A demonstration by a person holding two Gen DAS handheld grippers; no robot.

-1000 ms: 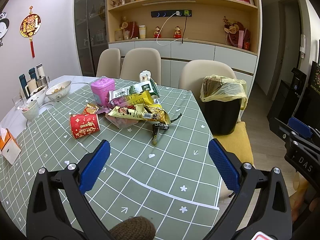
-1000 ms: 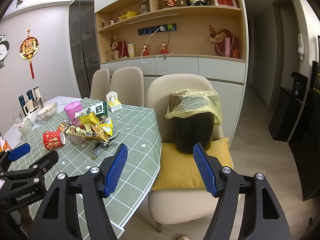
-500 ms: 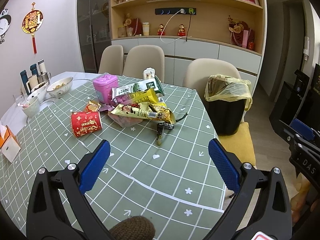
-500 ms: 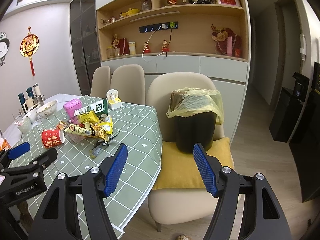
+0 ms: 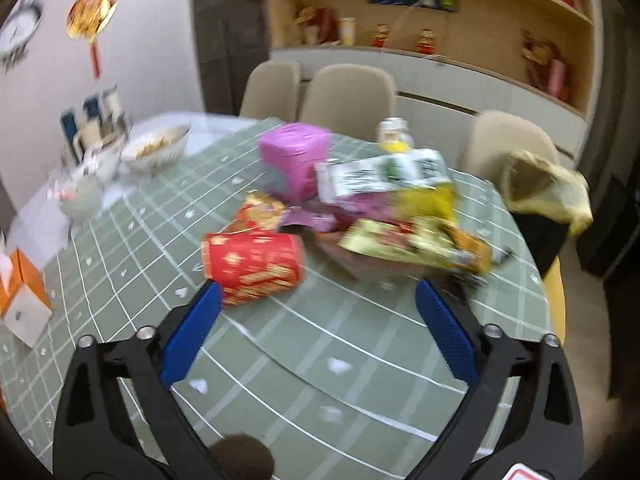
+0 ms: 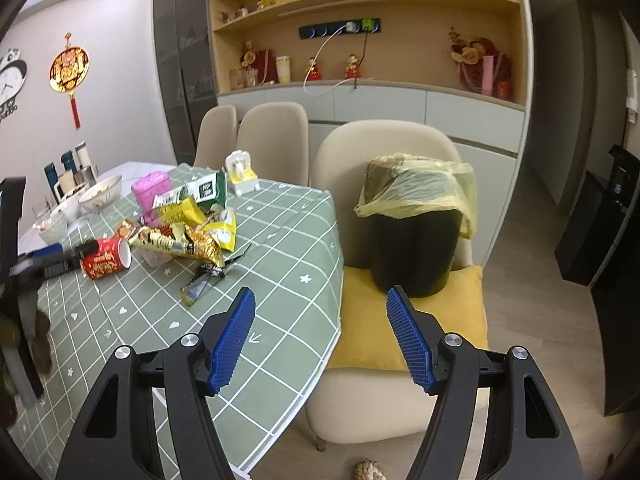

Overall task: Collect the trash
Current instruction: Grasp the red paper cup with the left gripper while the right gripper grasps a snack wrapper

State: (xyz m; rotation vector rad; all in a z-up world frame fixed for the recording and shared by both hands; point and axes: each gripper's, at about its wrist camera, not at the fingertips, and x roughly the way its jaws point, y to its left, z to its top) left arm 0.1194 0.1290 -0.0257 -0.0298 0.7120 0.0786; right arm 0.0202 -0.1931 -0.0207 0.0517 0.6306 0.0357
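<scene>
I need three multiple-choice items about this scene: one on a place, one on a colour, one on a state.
1. Where does the black trash bin with the yellow liner stand?
A on the floor
B on a chair's yellow cushion
C on the table

2. What colour is the checked tablecloth?
A green
B blue
C white

3. How is the red paper cup placed?
A upright
B on its side
C upside down

Answers: B, the bin rests on the cushion; A, green with white lines; B, its open mouth faces sideways.
</scene>
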